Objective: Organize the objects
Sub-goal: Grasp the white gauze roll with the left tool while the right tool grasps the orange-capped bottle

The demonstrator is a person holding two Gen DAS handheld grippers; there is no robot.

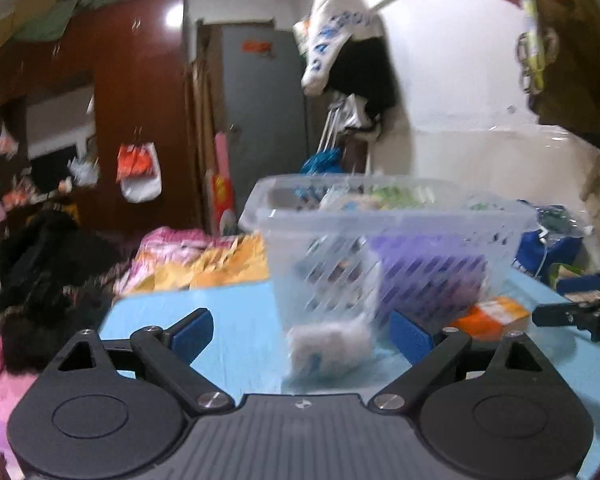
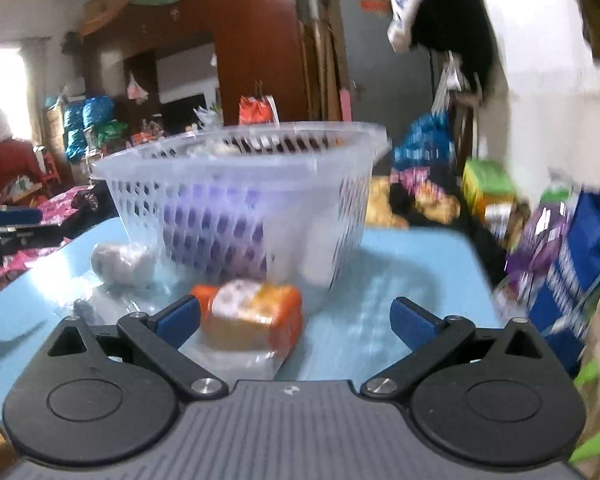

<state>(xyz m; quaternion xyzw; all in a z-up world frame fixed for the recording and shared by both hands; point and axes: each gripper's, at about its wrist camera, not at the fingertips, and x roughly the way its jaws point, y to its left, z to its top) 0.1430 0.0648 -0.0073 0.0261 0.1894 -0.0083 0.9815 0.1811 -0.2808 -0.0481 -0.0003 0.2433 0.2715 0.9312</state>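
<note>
Clear lattice basket [image 2: 236, 184], seemingly purple inside; light-blue table [image 2: 400, 264].

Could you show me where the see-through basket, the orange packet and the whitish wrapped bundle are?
basket [image 2: 236, 184]: right wrist view, front lattice wall.
orange packet [image 2: 252, 316]: right wrist view, middle of its top face.
whitish wrapped bundle [image 1: 330, 344]: left wrist view, its middle.
</note>
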